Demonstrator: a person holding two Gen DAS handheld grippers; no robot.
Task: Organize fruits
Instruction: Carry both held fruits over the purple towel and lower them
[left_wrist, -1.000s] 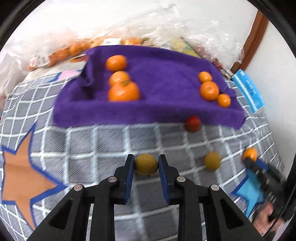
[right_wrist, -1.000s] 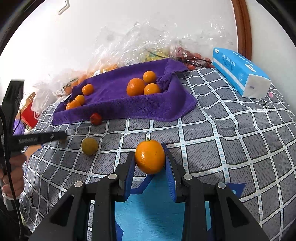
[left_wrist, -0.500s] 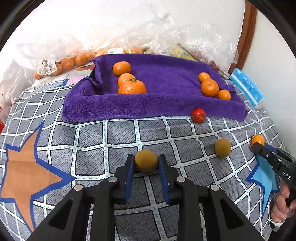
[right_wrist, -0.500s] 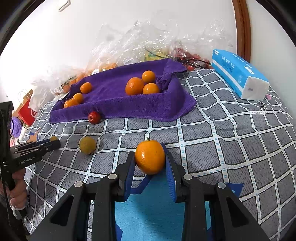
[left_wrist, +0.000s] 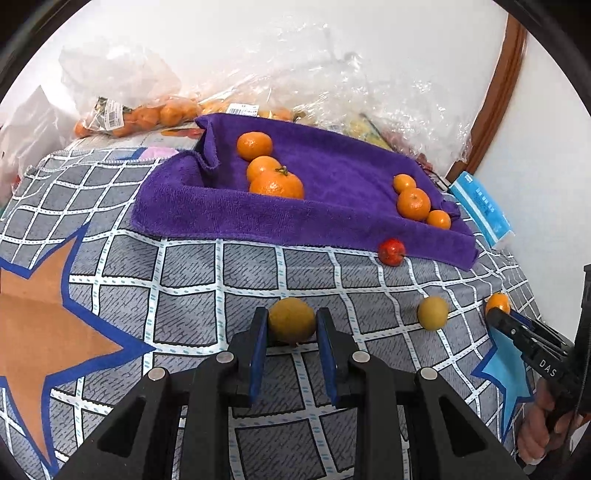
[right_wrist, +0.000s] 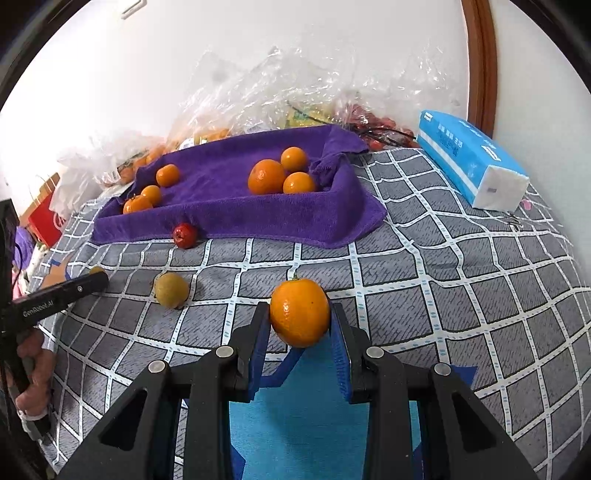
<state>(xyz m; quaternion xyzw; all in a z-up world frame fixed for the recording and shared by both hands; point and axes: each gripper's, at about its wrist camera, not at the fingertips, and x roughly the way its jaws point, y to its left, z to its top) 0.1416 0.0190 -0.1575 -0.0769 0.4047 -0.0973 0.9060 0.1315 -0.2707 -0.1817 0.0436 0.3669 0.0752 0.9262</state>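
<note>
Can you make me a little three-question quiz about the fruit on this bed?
1. True or false: the left gripper is shut on a yellow-green fruit.
2. What is the right gripper holding? A) a red fruit B) an orange C) a tissue pack
3. Fill in: the small red fruit lies on the checked cover, right by the edge of the purple ____.

Key: 1 true; 2 B; 3 towel.
</note>
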